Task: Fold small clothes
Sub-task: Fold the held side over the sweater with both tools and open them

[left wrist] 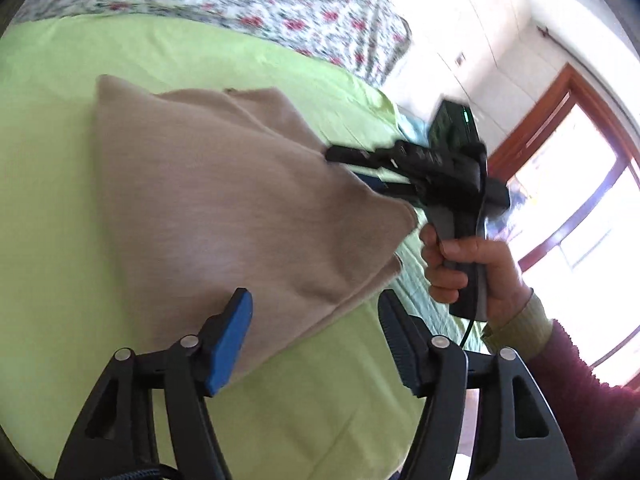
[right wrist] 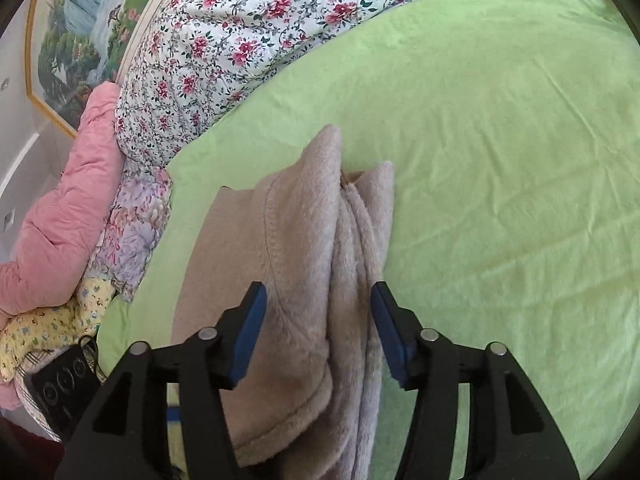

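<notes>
A folded beige fleece garment (left wrist: 224,208) lies on the green bed sheet (left wrist: 60,128). My left gripper (left wrist: 316,320) is open just above its near edge, with nothing between the blue pads. My right gripper (left wrist: 352,166) reaches in at the garment's far right edge, held by a hand (left wrist: 472,268). In the right wrist view the garment (right wrist: 304,264) shows thick folded layers. My right gripper (right wrist: 318,312) is open, with its fingers on either side of the folded edge.
A floral duvet (right wrist: 240,40) lies along the far side of the bed. A pink quilt (right wrist: 68,216) and patterned pillows (right wrist: 132,232) sit at the left. A black device (right wrist: 60,392) lies at the lower left. A wood-framed window (left wrist: 580,200) is at the right.
</notes>
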Motion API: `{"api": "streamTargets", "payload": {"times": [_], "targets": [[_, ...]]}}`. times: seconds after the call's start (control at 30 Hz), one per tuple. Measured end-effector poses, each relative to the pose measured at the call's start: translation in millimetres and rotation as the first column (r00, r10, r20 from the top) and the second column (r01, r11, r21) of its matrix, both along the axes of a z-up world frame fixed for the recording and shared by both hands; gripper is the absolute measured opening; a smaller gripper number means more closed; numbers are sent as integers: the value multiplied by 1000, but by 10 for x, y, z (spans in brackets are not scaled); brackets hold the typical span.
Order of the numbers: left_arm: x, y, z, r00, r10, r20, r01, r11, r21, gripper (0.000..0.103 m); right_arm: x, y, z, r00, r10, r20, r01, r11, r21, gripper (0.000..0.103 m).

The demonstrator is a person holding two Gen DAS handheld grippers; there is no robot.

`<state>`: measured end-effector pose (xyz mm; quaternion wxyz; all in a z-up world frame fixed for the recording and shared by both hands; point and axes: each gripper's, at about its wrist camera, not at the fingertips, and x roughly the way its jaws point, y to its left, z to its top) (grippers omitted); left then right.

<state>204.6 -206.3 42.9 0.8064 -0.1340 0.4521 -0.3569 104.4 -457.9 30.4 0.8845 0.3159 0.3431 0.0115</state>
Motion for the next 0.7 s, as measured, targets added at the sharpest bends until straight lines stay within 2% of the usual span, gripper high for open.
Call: {"api": "streamTargets", "payload": {"times": [0.07,0.23,0.3,0.4,0.57,0.7], "targets": [[100,200,18,998,55,-20,-56,998,-15,78,-24,-6,-17,1000,-11,-12,11,1000,1,62],[462,577,-86,979,156,-131,-164,985,-50,82,5,-68,-44,1000,-24,-18,24,1000,18,68],[620,648,-153,969,167,-183,-182,981,-65,82,37,-86,-58,999,-21,-25,22,999,31,68],[783,705,-231,959,177,-220,-197,978,-73,82,111,-102,-83,999,-8,-37,10,998,60,70],[1128,685,-445,935,204,-289,-227,973,-49,82,224,-147,-187,998,5,-55,2,993,119,74],[1333,609,-624,918,185,-351,-237,965,-112,84,287,-155,-232,998,15,-56,-7,991,135,74]]}}
